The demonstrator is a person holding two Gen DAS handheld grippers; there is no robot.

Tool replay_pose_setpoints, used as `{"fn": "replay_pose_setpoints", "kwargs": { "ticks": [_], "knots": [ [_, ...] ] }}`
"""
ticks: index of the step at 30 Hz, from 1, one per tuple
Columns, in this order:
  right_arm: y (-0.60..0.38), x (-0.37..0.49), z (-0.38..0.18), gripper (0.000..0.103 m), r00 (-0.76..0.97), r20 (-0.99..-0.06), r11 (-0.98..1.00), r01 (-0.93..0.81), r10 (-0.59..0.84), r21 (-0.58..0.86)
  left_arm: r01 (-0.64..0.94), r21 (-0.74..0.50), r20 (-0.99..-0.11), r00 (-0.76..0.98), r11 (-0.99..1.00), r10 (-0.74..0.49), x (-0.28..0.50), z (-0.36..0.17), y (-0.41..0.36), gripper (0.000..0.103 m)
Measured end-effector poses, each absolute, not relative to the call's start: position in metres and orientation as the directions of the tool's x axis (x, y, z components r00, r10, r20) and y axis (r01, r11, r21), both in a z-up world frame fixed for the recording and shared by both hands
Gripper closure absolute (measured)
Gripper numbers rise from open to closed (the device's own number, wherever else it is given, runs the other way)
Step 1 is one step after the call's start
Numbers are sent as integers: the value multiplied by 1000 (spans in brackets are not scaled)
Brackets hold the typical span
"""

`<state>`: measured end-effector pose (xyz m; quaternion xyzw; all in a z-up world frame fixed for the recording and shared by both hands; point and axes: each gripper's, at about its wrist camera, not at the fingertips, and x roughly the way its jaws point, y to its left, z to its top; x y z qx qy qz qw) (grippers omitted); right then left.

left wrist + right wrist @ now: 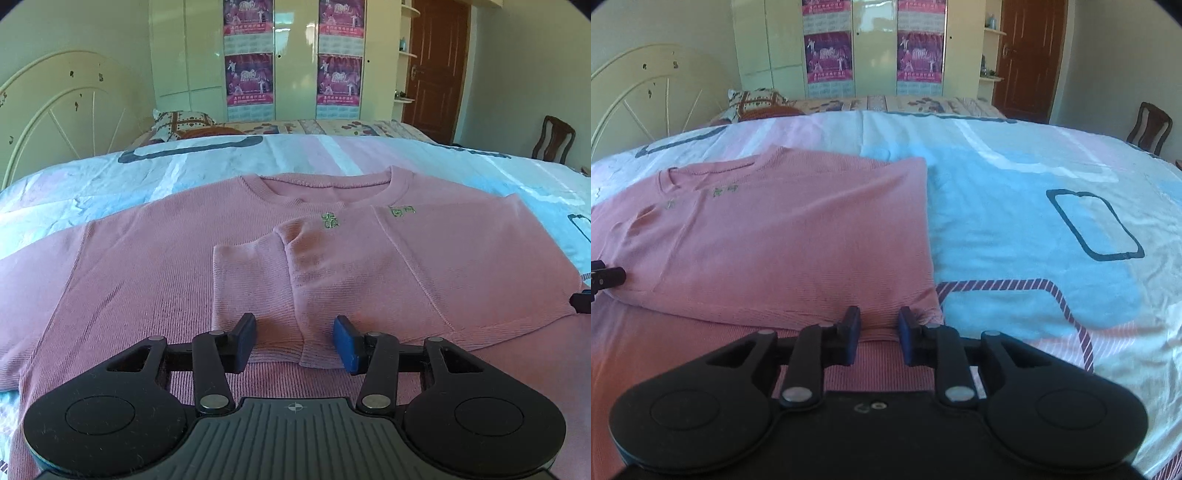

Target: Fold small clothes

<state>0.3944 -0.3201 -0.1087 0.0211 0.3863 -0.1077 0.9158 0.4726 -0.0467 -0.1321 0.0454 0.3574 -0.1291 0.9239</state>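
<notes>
Downward-tilted, both grippers over the pink sweater (147, 266): left gripper (294, 341) jaws open, right gripper (875, 334) jaws narrowly open.

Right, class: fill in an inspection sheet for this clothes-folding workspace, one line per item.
Surface: bed with pastel patterned cover.
Job's things: pink ribbed knit sweater, right side and sleeve folded over its front.
Clutter: nothing seen.
Grippers: left gripper open above sleeve cuff; right gripper open at folded edge, pads clear of the fabric.
Cables: nothing seen.
Surroundings: cream wardrobe, brown door, wooden chair.
</notes>
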Motion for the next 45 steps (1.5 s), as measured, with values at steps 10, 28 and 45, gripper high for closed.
{"fn": "replay_pose_setpoints", "kwargs": {
  "ticks": [10, 28, 45],
  "knots": [
    [-284, 393, -81, 45, 749, -646, 980, 198, -150, 2, -52, -52, -622, 783, 997, 8, 441, -115, 94, 16],
    [-230, 442, -85, 68, 745, -653, 940, 305, -134, 156, -587, -424, -608, 749, 690, 263, 450, -163, 417, 25],
    [-236, 436, -82, 24, 717, -655, 935, 353, -240, 44, -390, -437, -493, 858, 811, 147, 498, -133, 360, 95]
  ]
}}
